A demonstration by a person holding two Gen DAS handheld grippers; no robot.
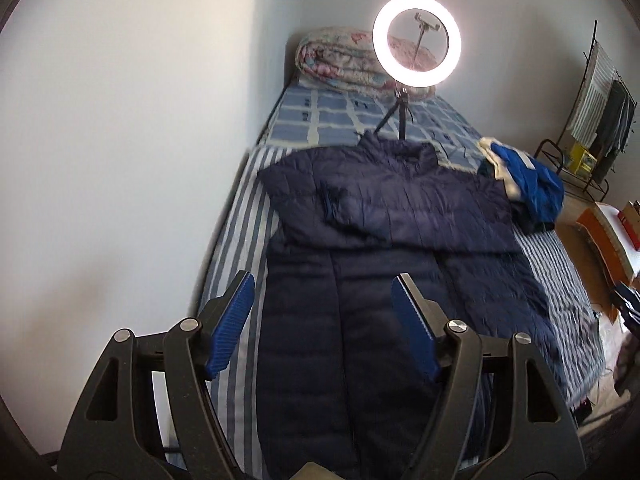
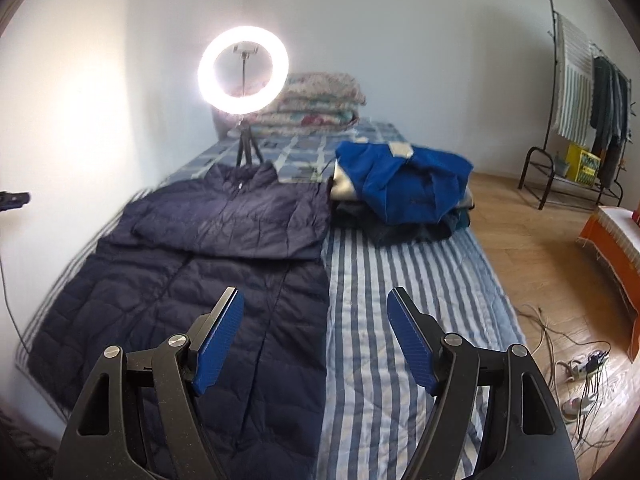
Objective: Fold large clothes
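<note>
A long navy quilted jacket [image 1: 360, 260] lies flat on the striped bed, collar toward the far end, both sleeves folded across its chest. It also shows in the right wrist view [image 2: 192, 272], on the left half of the bed. My left gripper [image 1: 323, 284] is open and empty, hovering above the jacket's lower body. My right gripper [image 2: 316, 300] is open and empty, above the jacket's right edge and the bare striped cover.
A pile of clothes topped by a blue garment [image 2: 408, 184] sits at the bed's right side. A lit ring light on a tripod [image 2: 242, 72] stands behind the collar. A folded floral quilt [image 1: 340, 64] lies at the head. Clothes rack [image 2: 584, 120] and floor cables [image 2: 576, 364] are to the right.
</note>
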